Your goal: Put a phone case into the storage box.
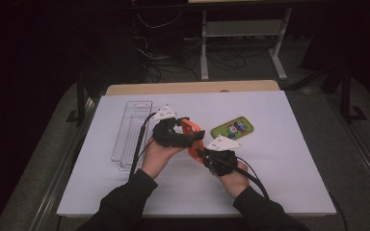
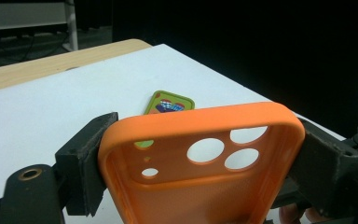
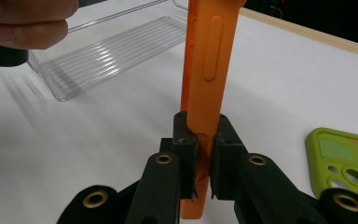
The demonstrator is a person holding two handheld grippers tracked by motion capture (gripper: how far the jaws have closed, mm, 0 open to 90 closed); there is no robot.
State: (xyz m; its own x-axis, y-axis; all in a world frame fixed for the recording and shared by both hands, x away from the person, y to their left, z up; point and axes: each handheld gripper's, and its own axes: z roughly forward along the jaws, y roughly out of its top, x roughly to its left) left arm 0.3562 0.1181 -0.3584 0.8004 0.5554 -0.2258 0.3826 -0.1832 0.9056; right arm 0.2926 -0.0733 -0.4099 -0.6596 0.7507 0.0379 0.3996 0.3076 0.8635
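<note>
The orange silicone phone case [image 1: 193, 136] hangs above the white table [image 1: 279, 168], both grippers pinching it: left gripper [image 2: 200, 161] across its width, right gripper [image 3: 200, 154] on its edge. A green phone case [image 1: 232, 129] lies at two o'clock.

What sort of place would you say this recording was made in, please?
Probably a lab or test room set up for recording: a white-topped table in a dark room, loose cables on the floor behind it, and another desk's white legs beyond.
</note>
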